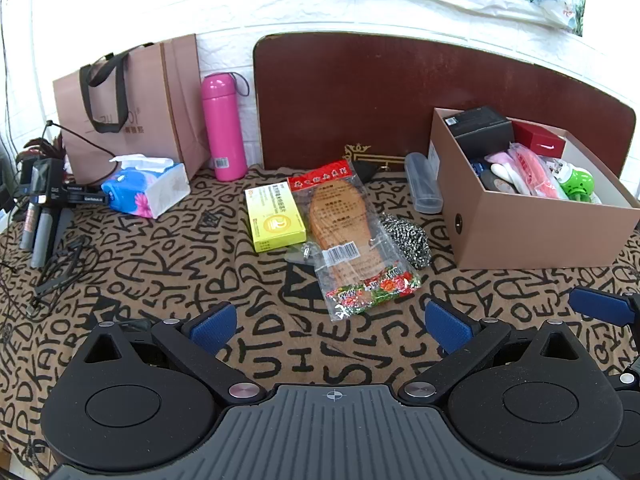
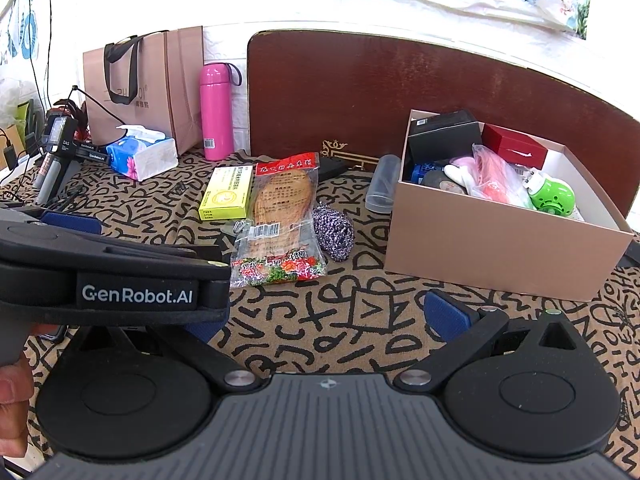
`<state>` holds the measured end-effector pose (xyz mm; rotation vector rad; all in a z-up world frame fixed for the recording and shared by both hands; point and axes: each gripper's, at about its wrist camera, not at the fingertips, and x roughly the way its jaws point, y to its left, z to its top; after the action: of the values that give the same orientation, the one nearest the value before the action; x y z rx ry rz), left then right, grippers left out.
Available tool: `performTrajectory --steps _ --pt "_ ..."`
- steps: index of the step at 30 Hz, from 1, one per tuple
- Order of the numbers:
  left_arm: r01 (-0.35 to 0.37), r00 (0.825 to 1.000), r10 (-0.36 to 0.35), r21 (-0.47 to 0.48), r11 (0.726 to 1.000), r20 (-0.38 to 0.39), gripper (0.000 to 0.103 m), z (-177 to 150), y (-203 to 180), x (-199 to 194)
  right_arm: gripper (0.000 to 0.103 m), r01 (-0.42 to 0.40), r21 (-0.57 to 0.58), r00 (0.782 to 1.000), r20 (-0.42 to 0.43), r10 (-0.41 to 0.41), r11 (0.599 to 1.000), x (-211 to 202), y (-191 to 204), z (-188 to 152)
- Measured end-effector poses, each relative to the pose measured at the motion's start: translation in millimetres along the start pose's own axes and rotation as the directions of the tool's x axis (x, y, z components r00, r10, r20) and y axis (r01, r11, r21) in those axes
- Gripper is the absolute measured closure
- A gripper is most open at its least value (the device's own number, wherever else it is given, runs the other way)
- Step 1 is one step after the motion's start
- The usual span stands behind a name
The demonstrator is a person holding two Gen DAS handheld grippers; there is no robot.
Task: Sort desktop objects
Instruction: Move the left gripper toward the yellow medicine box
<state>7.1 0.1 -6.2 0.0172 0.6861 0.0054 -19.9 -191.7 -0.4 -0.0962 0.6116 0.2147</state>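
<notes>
Both claws, left and right, gape fully open, empty, tilted down over the patterned cloth.

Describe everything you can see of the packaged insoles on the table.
The packaged insoles are tan, printed with red text, sealed in clear plastic with a red header card, a floral strip at the near end and a barcode sticker. The pack lies flat on the patterned cloth, edging the yellow box and overlapping the steel scourer.
</notes>
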Motion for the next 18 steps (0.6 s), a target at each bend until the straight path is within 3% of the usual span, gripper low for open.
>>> performTrajectory --steps 18 --pt "0.004 1.0 -0.005 -0.002 1.0 -0.022 0.0 0.4 6.4 7.5 0.0 -0.009 0.002 1.0 -0.018 0.009 1.0 10.1 1.0 1.6"
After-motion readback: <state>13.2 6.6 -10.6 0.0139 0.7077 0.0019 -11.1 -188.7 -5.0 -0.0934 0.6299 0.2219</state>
